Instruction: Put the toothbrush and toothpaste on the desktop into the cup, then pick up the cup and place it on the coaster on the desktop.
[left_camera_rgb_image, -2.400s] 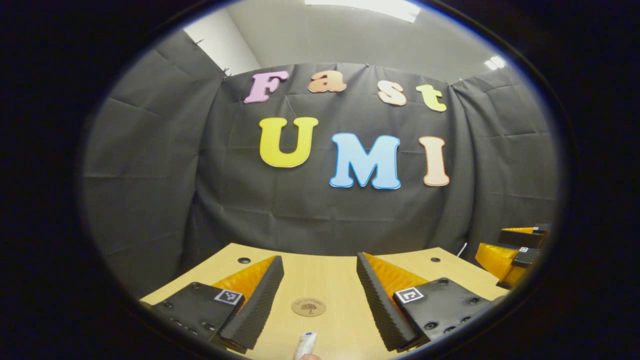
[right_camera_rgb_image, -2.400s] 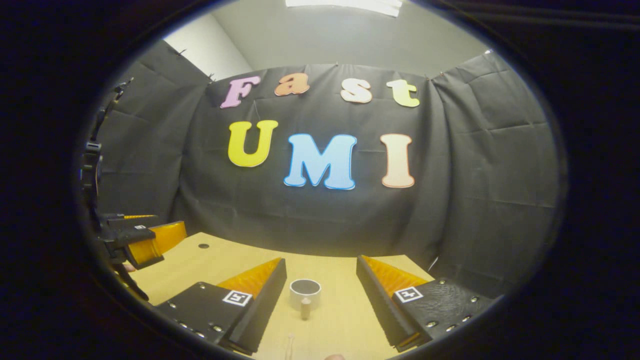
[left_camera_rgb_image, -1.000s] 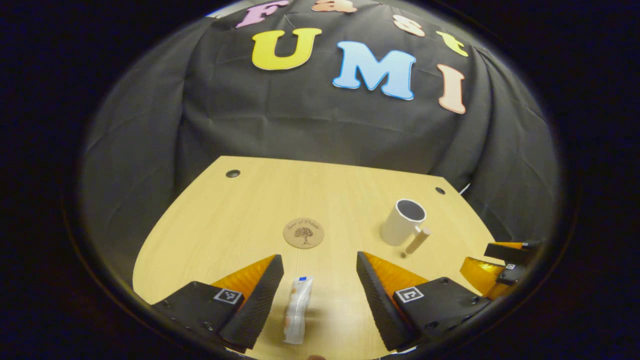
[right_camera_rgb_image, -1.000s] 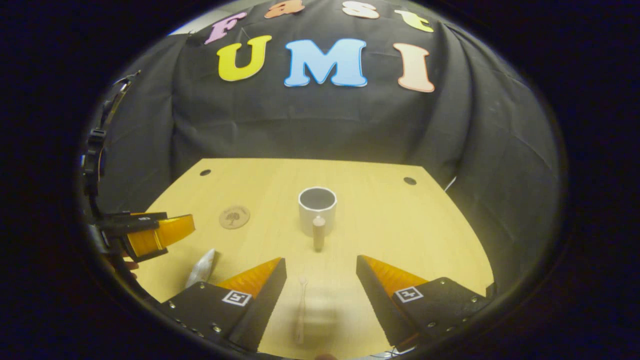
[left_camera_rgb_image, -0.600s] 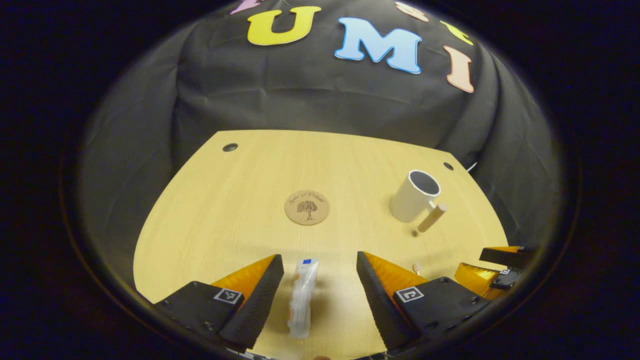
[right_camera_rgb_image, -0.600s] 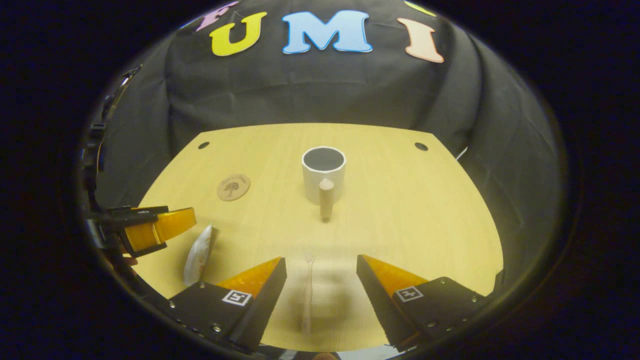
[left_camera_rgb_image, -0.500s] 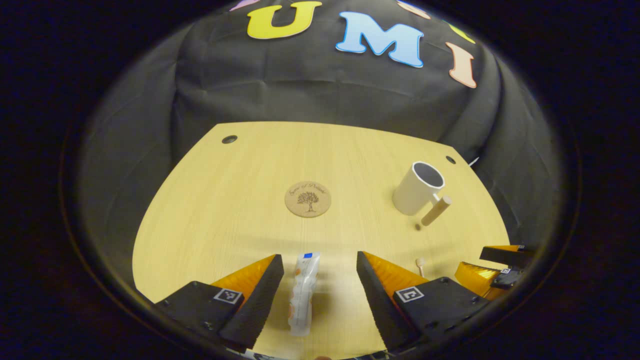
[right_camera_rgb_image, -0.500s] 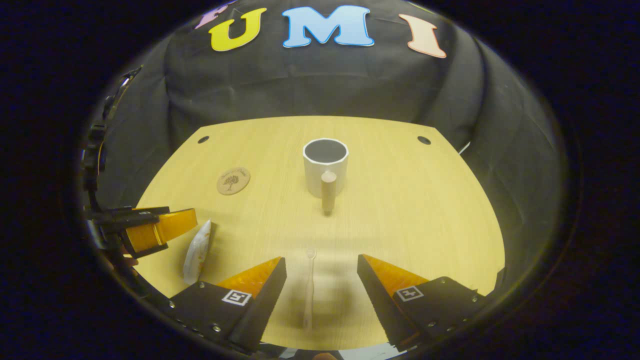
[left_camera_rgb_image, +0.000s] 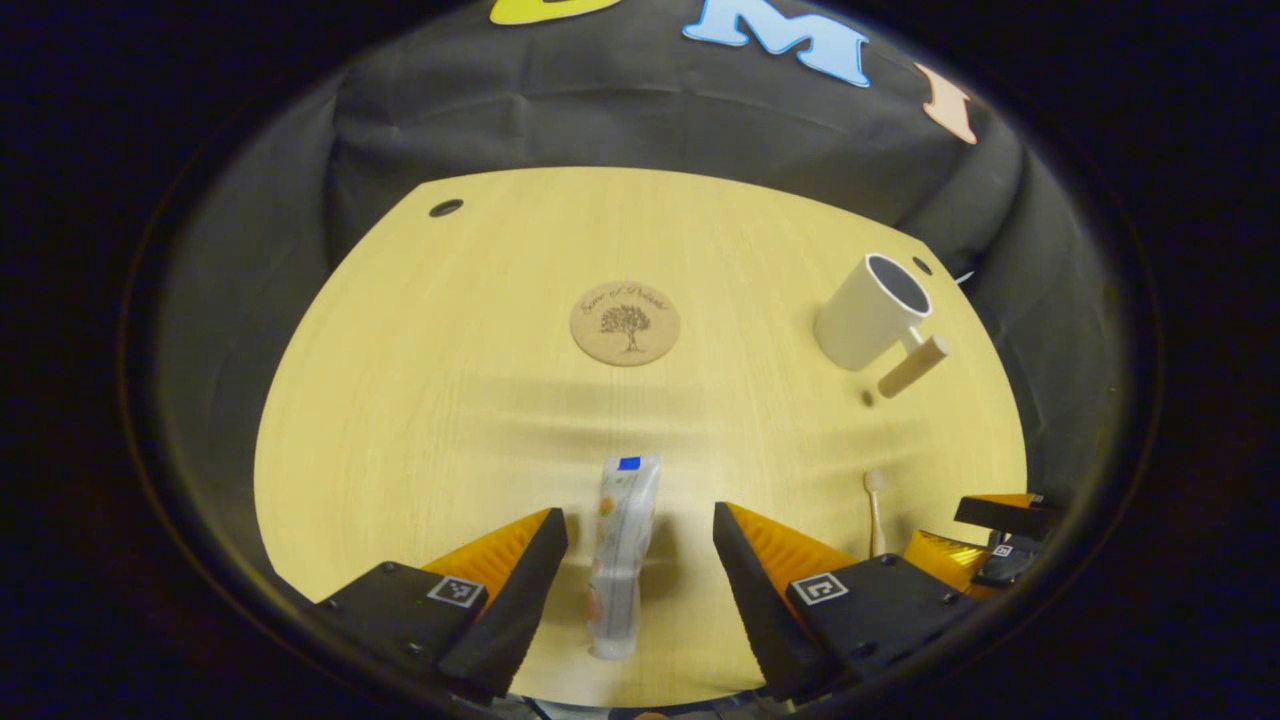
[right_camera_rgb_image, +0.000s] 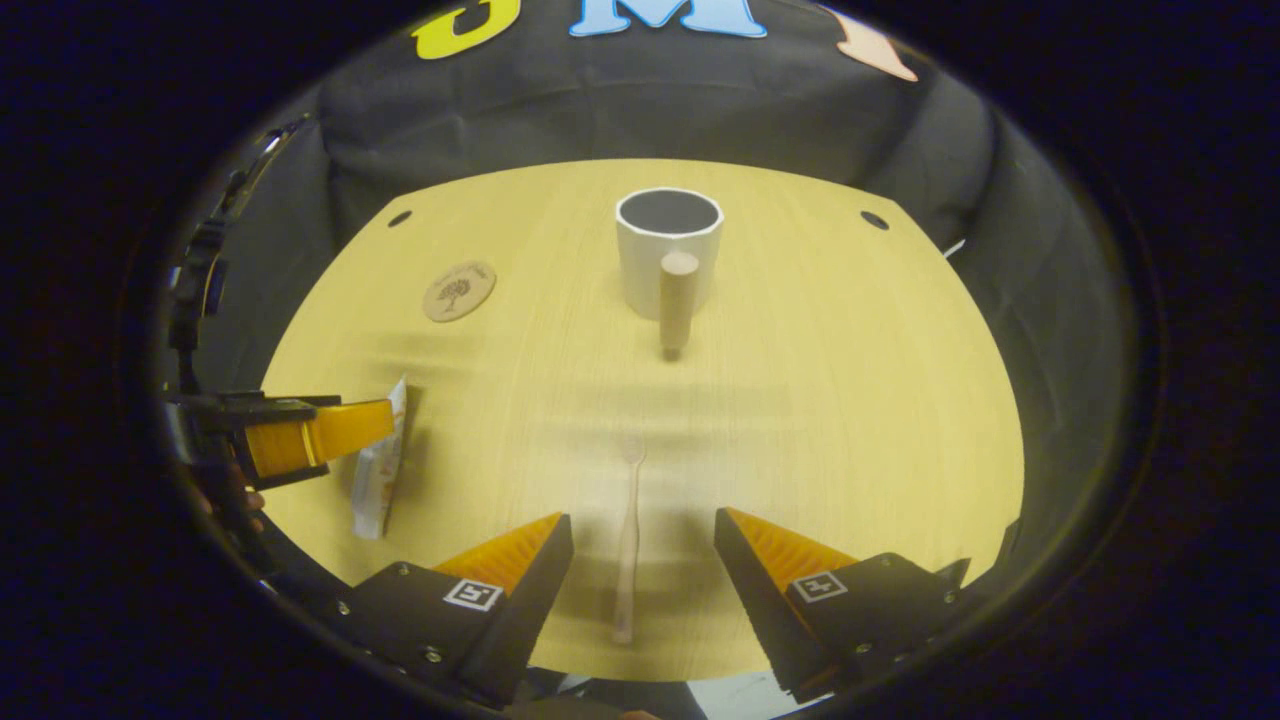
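You are holding the left gripper (left_camera_rgb_image: 640, 525) spread wide over the toothpaste (left_camera_rgb_image: 622, 552), lying flat between its fingers; the right gripper (right_camera_rgb_image: 640, 530) is gaping likewise over the toothbrush (right_camera_rgb_image: 628, 545). Farther off, the coaster (left_camera_rgb_image: 625, 323) and the upright cup (right_camera_rgb_image: 668, 250) are sitting well apart on the desktop (left_camera_rgb_image: 430, 400).

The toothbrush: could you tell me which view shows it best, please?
The right gripper view: the toothbrush lies full length between the open fingers. In the left gripper view just its head end shows, at the right.
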